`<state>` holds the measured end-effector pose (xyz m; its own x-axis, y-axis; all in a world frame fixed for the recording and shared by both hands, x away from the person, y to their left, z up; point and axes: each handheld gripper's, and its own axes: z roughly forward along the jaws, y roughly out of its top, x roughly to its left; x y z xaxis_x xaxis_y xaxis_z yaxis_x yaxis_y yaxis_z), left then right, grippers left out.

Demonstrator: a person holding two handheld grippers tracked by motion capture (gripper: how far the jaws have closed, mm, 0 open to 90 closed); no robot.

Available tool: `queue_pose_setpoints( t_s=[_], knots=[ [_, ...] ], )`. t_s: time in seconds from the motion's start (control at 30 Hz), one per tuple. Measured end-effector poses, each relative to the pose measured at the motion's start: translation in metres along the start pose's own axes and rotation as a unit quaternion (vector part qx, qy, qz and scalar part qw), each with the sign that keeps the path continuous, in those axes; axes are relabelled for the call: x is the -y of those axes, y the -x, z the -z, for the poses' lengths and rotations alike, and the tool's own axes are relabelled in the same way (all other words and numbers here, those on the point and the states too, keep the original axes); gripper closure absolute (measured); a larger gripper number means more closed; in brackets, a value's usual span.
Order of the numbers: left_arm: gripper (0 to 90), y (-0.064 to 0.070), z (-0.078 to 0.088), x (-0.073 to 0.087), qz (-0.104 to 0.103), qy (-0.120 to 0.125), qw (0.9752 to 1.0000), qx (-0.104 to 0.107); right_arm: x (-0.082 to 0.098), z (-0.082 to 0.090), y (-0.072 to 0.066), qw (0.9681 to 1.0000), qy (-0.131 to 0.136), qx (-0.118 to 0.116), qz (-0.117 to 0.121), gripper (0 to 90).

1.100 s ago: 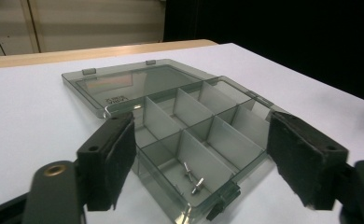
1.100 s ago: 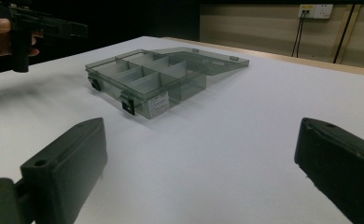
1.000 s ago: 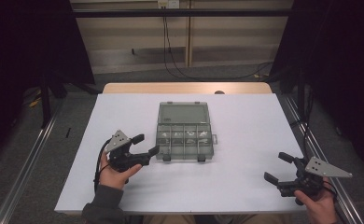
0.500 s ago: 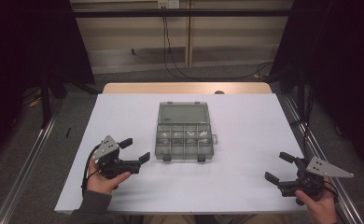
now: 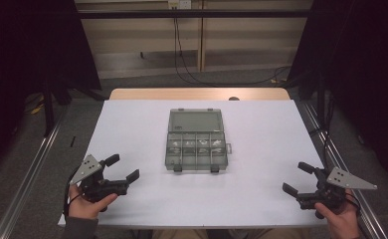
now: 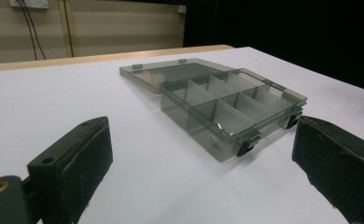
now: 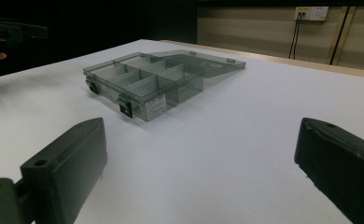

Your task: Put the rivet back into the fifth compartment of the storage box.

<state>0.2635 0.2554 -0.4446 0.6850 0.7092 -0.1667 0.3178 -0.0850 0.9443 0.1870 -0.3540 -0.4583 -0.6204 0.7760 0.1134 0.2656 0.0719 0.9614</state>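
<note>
A smoky clear compartment box [image 5: 197,149] lies in the middle of the white table [image 5: 261,134], its lid folded flat behind it and small pale bits in some front compartments. My left gripper [image 5: 122,168] hovers near the table's front left corner, well clear of the box. Its jaws have just been opening and stand open, with nothing between them. My right gripper [image 5: 297,178] is at the front right, also open and empty. The left gripper view looks between its wide-set jaws [image 6: 199,172] at the box [image 6: 227,100] and its latches. The right gripper view has the box [image 7: 143,79] beyond its parted jaws [image 7: 199,172].
A wooden strip [image 5: 197,94] runs along the table's far edge, with a small dark object [image 5: 234,98] on it. Metal rails [image 5: 28,184] run along the floor on both sides. Cables [image 5: 182,50] hang on the back wall.
My left hand has drawn back from the box toward the front left corner, and its jaws have spread wider. The right hand has stayed put.
</note>
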Motion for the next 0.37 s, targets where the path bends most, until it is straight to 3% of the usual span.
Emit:
queue_pose_setpoints(
  t_s=[0.37],
  knots=[
    [4.9, -0.0018, 0.0009, 0.0002, 0.000, 0.003, 1.0000, -0.002, 0.0000, -0.0003, 0.0006, 1.0000, 0.000, 0.000, 0.001, 2.4]
  ],
)
